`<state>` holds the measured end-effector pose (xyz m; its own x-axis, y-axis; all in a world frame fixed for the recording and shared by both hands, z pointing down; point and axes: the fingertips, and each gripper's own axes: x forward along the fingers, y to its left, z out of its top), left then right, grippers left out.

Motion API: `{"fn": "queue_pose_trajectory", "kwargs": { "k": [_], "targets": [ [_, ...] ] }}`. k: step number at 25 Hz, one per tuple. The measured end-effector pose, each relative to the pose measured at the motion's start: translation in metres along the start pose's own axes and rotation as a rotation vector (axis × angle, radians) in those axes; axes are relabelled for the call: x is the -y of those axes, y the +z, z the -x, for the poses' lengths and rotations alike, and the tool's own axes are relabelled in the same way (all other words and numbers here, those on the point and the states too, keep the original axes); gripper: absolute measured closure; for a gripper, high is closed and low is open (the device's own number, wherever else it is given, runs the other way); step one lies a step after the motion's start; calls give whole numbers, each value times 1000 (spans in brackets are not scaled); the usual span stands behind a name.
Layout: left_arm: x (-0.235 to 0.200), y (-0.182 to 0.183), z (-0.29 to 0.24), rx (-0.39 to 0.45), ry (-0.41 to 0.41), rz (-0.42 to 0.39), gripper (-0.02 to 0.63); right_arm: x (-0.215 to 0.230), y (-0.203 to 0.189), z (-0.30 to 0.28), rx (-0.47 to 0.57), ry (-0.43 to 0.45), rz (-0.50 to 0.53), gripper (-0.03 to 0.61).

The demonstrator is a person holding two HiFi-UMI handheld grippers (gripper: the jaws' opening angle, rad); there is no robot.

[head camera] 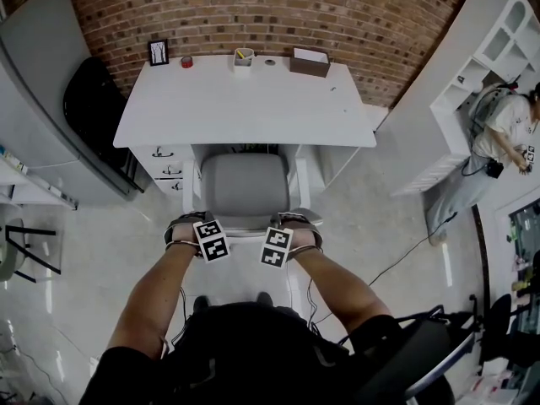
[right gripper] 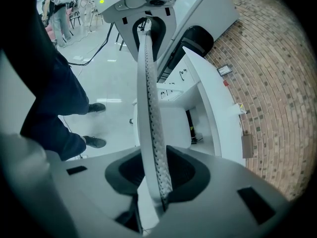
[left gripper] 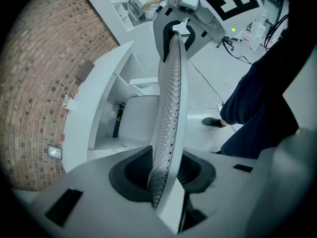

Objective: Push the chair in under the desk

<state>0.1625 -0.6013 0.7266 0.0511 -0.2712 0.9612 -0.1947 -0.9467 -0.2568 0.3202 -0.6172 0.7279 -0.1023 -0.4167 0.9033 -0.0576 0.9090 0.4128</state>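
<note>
Brick wall at the far side, pale floor, white desk set against the wall.

Chair: grey seat, centred on the desk's knee space, seat front already under the desktop; rear of the seat and the backrest stand out on the near side. Judged partly in, more travel needed.

Left gripper: clamped over the backrest's top edge, left end, the perforated panel between its pads.

Right gripper: clamped likewise, right end. A grip at each end likely keeps the push square, so the chair runs straight in.

Arms: both forearms reach forward, roughly parallel, grippers pointing steeply down onto the edge.

Drawers: left of the knee space, close beside the seat; a skewed push could catch here.

Desk top, far edge: frame, cup, box.
</note>
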Motion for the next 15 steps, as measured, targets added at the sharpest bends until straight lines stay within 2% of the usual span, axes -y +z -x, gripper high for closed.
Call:
{"fn": "queue_pose_trajectory", "kwargs": {
  "k": [7,15],
  "targets": [
    [-7,-4,-6,-31,-12,0,495,4,4,-5,14,6,-7,471],
    [-13,-6,-6,0,-5,-16,488,7,9,2,76,-40,-38,452]
  ]
}}
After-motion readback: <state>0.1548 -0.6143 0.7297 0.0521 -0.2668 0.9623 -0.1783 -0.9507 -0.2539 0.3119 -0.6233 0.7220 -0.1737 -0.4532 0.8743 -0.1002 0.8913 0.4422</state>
